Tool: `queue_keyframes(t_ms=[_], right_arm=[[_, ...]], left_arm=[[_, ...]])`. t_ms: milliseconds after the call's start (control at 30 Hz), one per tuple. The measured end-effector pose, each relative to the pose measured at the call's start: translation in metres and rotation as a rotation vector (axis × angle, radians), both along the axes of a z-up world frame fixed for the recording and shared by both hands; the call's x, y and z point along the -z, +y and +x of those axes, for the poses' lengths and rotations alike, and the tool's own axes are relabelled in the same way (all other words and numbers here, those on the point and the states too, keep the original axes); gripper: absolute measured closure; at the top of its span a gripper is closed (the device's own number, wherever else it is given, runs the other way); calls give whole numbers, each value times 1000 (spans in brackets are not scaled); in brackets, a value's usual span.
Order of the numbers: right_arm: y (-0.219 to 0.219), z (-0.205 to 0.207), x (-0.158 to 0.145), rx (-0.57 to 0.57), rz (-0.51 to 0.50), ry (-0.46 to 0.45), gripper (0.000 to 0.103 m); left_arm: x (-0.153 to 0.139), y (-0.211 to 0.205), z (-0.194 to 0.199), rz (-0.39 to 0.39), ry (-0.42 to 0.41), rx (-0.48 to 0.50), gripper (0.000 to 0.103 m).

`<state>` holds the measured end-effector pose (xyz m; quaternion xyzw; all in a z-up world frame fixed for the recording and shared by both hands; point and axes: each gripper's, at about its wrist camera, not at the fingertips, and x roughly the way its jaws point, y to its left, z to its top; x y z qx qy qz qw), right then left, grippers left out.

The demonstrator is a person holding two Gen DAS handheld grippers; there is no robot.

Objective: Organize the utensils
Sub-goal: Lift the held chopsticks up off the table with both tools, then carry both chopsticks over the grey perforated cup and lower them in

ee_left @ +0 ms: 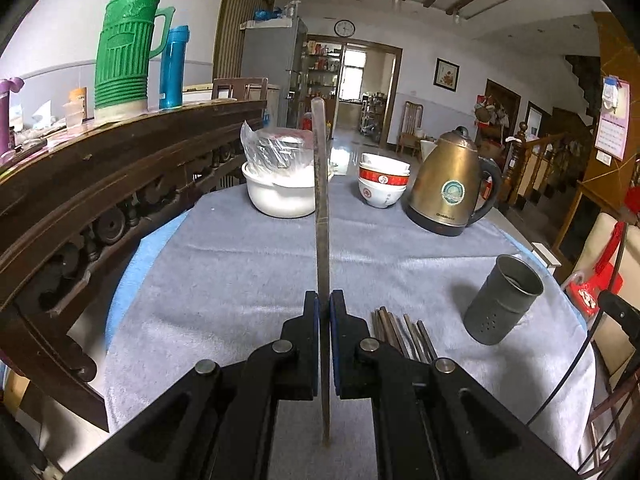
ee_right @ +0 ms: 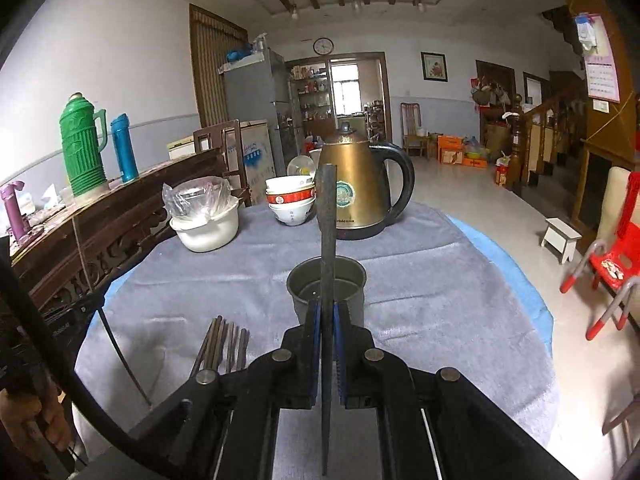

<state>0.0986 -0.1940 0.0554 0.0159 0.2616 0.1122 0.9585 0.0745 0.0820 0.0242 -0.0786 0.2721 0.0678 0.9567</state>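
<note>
Left wrist: left gripper (ee_left: 324,312) clamps chopstick (ee_left: 321,200) (upright).

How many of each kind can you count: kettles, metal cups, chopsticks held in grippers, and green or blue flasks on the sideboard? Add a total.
Kettle: 1
Metal cup: 1
Held chopsticks: 2, left chopstick in left gripper, right chopstick in right gripper
Flasks: 2, green flask, blue flask
Total: 6

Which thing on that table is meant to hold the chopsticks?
Start at the round table under its grey cloth and find the tall brass-coloured kettle. Nearer than the kettle stands a dull grey metal cup, open and empty, with small holes low in its wall; nothing else there is plain grey metal.
</note>
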Motion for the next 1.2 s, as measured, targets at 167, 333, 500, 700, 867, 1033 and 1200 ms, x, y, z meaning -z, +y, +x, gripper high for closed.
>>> queue_keyframes(t_ms=[167, 333, 500, 700, 867, 1033, 1200], right_arm=[[-1, -11, -1, -10, -1, -15, 96], [-1, -10, -3, -27, 4, -9, 96], [-4, -9, -5, -32, 17, 0, 96], [-9, -9, -14, -22, 34, -21, 96], [-16, -10, -20, -8, 53, -26, 96], [-29, -9, -29, 11, 99, -43, 96], [-41, -7, -46, 17, 138, -85, 96]], left_arm=[[-2, -1, -10, -10, -1, 4, 97], [-4, 1, -12, -35, 3, -1, 97], [-10, 6, -13, -69, 0, -5, 97], [-26, 9, -20, -101, -42, 3, 97], [-33, 9, -19, -148, -44, 28, 97], [-47, 3, -18, -181, -66, 57, 97], [-63, -7, -12, -232, -80, 100, 97]])
